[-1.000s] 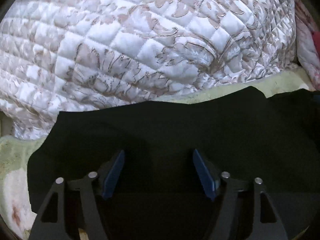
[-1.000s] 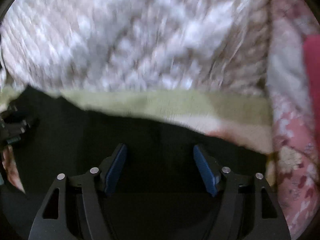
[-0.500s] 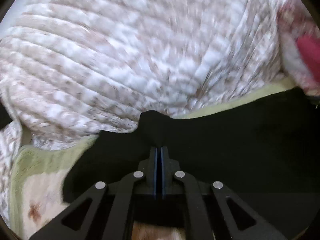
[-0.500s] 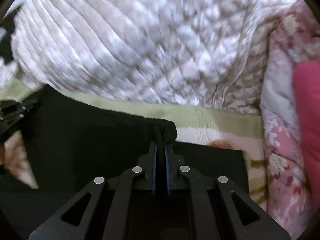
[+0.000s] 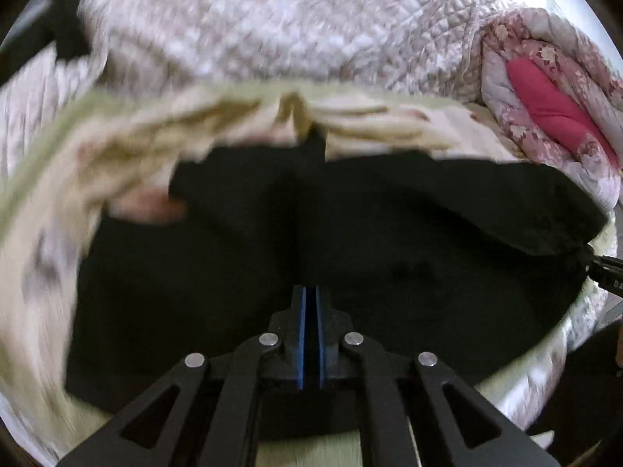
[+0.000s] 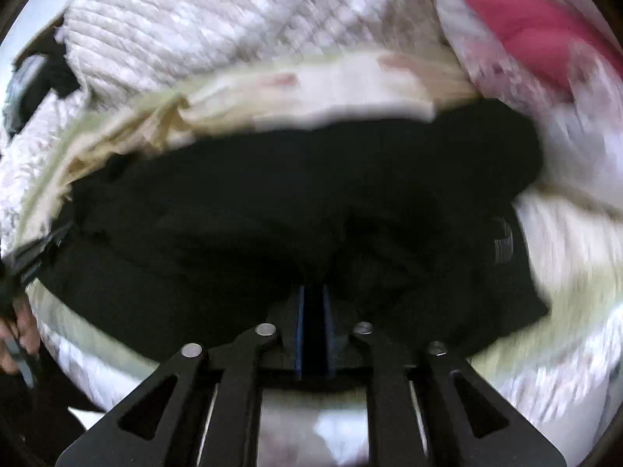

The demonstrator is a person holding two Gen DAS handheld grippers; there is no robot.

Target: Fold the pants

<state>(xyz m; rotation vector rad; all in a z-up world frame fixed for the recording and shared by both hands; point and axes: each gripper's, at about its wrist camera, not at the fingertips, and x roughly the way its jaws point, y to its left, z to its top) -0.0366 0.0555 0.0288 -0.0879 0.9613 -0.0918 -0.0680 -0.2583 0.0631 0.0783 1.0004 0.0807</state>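
Black pants (image 5: 350, 241), white-beige patterned quilt (image 5: 272, 19), pink floral blanket (image 5: 545, 97)

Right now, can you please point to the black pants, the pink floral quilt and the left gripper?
black fabric pants (image 5: 389, 241), left wrist view, middle of cloth.
pink floral quilt (image 5: 545, 101), left wrist view, red centre panel.
left gripper (image 5: 310, 292), left wrist view, tips of shut blue fingers.

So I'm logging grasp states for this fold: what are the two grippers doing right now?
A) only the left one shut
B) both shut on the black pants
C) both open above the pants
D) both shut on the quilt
B: the left gripper and the right gripper each have their blue pads closed with black pants fabric pinched between them.
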